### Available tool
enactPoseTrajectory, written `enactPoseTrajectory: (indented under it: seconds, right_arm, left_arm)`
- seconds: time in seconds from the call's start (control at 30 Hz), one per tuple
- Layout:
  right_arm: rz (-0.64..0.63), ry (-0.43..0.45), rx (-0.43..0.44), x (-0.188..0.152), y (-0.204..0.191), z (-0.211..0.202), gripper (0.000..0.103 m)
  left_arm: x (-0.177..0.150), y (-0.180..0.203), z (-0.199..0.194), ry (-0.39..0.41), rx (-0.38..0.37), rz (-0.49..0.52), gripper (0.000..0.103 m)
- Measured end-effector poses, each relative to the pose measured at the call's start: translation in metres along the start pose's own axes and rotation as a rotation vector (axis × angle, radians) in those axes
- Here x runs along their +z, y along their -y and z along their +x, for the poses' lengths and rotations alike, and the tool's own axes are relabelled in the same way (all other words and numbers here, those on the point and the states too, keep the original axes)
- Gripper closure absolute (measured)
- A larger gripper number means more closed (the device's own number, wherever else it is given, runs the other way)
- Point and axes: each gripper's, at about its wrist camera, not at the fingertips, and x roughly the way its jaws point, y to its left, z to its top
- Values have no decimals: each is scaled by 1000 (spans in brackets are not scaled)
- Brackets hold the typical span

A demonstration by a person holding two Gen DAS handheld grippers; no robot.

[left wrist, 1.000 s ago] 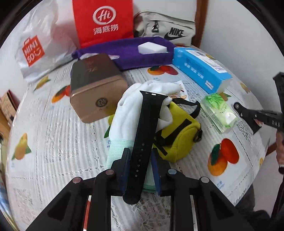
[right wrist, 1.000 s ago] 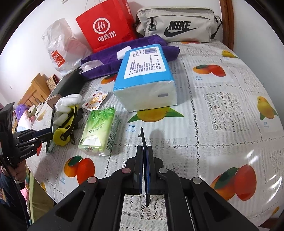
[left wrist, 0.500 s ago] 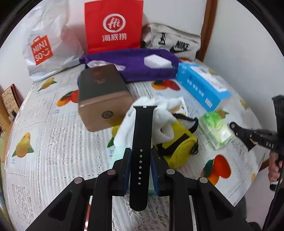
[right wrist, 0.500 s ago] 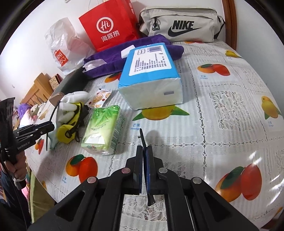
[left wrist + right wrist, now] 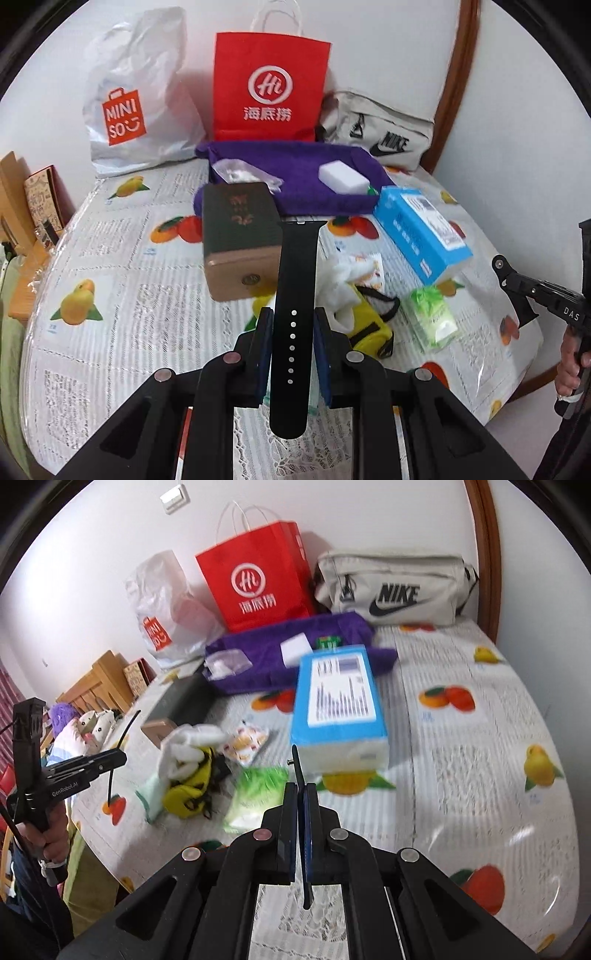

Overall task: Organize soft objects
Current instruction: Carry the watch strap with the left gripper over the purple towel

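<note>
My left gripper [image 5: 293, 314] is shut on a black watch strap with holes [image 5: 297, 266], held flat side up above the table; the strap sticks out past both ends of the jaws. My right gripper [image 5: 301, 786] is shut on a second thin black strap piece [image 5: 297, 764], seen edge-on with a small pin at its tip. Below on the fruit-print tablecloth [image 5: 129, 295] lie a white glove [image 5: 343, 280] over a yellow pouch [image 5: 369, 325], a green tissue packet [image 5: 432, 317] and a blue tissue pack [image 5: 417, 229]. The right gripper [image 5: 506, 273] shows at the right edge.
A brown box [image 5: 240, 236] stands mid-table. Behind it lies a purple towel [image 5: 306, 170] with a white sponge [image 5: 341, 177]. A red paper bag [image 5: 269, 85], a white Miniso bag [image 5: 133, 110] and a grey Nike bag [image 5: 384, 136] line the wall.
Both grippers have risen from the table, each still shut on its strap piece. The left strap now hangs clear of the glove and pouch.
</note>
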Motion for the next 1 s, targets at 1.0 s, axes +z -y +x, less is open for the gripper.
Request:
enactPoseTrajectory:
  seconds: [1.0]
  right_arm:
    - [-64, 19, 24, 171, -1, 105, 100]
  left_arm:
    - [127, -36, 83, -11, 54, -120, 83]
